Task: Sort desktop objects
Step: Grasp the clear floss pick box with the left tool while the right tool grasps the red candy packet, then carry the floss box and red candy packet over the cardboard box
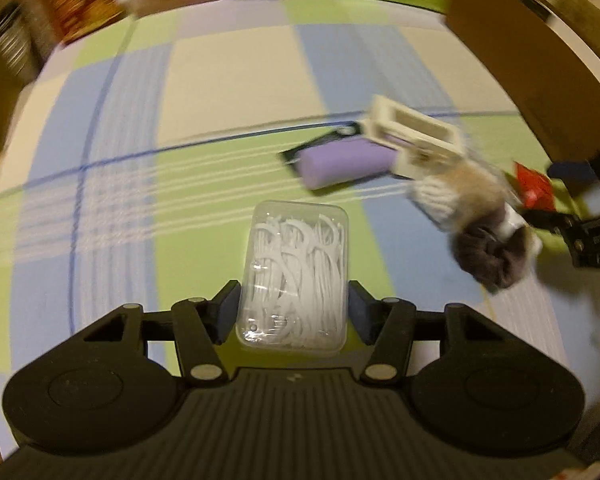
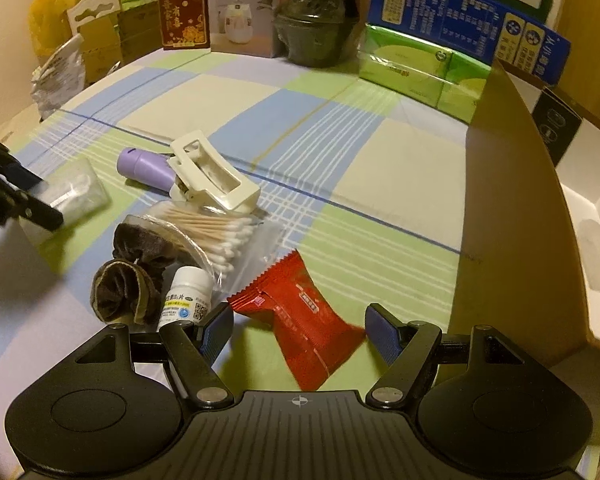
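A: Checked cloth (image 2: 380, 152) spread over the whole desk; brown cardboard box (image 2: 512, 208) standing tall along its right edge

B: Left gripper (image 1: 294, 308) clamped on the clear floss-pick box (image 1: 296, 272). Right gripper (image 2: 300, 330) gaping around the red packet (image 2: 300, 316), not pinching

A: Crowded beside: cream hair clip (image 2: 216, 176) leaning on the purple tube (image 2: 144, 168), cotton swabs (image 2: 216, 232), brown scrunchie (image 2: 128, 284), white pill bottle (image 2: 188, 296)

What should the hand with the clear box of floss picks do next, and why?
Probably squeeze a little more, then lift. The left gripper has its pads at both sides of the clear floss-pick box, which still seems to rest on the checked tablecloth.
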`<state>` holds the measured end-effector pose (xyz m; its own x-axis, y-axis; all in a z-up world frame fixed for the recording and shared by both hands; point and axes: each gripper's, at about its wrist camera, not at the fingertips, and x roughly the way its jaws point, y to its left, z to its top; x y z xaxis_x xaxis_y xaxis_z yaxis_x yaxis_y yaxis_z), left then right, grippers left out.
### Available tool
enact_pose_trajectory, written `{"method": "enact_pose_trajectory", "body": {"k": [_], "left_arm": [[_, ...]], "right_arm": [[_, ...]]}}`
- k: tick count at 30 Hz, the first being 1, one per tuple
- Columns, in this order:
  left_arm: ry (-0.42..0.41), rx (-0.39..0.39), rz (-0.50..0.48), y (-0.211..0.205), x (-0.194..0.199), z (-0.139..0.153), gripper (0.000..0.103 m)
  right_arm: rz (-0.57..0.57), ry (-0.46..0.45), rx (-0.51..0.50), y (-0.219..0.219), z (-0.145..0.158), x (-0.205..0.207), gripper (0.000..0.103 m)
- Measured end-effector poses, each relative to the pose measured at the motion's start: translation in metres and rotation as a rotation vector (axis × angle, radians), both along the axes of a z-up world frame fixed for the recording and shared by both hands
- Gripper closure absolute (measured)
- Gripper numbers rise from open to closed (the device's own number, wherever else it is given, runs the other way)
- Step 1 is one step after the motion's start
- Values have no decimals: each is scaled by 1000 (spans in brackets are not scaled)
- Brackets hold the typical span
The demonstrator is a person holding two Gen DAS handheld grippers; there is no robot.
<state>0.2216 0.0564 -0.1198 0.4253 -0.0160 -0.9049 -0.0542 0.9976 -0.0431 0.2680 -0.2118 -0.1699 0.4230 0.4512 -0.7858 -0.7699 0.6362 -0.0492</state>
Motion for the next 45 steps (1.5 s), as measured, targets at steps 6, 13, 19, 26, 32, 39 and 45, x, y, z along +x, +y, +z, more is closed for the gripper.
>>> {"method": "enact_pose_trajectory", "body": {"k": [6,13,19,26,32,39,45], "left_arm": [[4,-11,45,7,0,0,51],[17,0,57,4,11,-7,49],[12,28,38,-1,19,-9,50],[16,36,30,-7,12,-9,51],[20,39,10,-17,1,-7,51],[-12,31,-2,-28,-15,8,51],[-74,5,-43,-49,-29,36,51]], "right_arm": [[26,30,-10,3,-6,5,61],[-32,88,14,-2,-3,7,73],[-75,115,29,-9,0,1,73],[-112,146,49,-19,3,-8,74],[-135,176,54,-27,6,-18,76],[-162,223,75,-43,10,-30,77],[-172,245,148,-62,30,-41,77]]}}
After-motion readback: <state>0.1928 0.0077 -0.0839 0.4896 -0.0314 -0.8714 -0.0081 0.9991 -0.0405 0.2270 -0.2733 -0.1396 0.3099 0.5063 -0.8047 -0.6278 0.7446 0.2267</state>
